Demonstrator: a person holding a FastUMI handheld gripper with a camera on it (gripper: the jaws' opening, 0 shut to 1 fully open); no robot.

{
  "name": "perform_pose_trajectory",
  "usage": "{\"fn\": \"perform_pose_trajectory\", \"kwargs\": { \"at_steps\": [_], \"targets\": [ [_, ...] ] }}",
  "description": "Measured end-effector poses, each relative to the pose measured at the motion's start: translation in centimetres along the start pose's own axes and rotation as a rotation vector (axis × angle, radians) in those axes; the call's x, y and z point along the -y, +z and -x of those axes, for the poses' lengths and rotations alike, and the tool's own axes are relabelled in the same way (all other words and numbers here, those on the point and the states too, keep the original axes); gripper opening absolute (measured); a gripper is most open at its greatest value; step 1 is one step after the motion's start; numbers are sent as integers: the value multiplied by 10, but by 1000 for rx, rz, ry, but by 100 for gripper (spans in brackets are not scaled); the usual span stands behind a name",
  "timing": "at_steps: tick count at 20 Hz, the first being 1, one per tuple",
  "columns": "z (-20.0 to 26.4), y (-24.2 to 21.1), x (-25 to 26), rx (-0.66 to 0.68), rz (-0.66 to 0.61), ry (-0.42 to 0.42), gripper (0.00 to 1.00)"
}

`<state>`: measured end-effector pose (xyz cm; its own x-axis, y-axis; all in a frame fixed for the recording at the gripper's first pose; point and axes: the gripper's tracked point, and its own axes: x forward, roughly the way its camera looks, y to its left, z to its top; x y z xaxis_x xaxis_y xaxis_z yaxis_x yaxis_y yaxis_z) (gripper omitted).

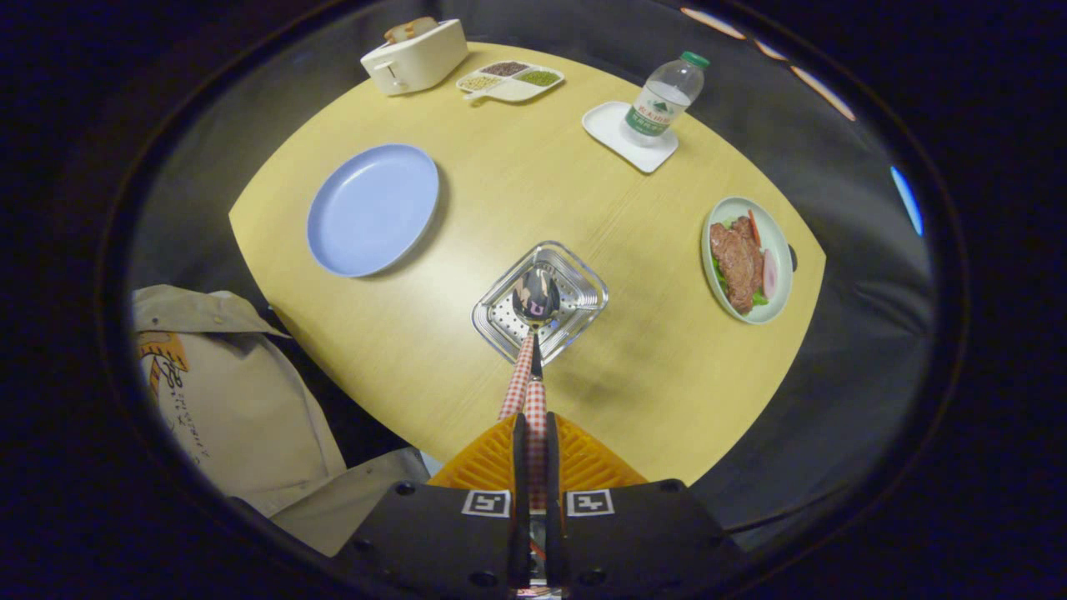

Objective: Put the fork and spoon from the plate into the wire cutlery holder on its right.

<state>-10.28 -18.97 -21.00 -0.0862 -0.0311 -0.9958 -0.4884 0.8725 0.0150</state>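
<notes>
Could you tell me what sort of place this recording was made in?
Probably a mock dining setup in a booth: a wooden table holds a toaster, a plate of meat and a water bottle. The gripper is shut on a spoon.

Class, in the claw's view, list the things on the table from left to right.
Blue plate → toaster → cutlery holder with the spoon held by the claw → bottle → plate of meat.

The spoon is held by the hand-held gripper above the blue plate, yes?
Not quite. In the gripper view the hand-held gripper is shut on the spoon, but the spoon's bowl hangs over the wire cutlery holder, not the blue plate, which lies apart to the left.
</notes>
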Motion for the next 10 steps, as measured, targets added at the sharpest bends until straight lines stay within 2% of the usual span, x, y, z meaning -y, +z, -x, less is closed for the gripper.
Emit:
{"fn": "perform_pose_trajectory", "kwargs": {
  "at_steps": [7, 10],
  "targets": [
    [-16, 6, 1, -99, 4, 11, 10],
    [-19, 9, 2, -105, 1, 5, 15]
  ]
}}
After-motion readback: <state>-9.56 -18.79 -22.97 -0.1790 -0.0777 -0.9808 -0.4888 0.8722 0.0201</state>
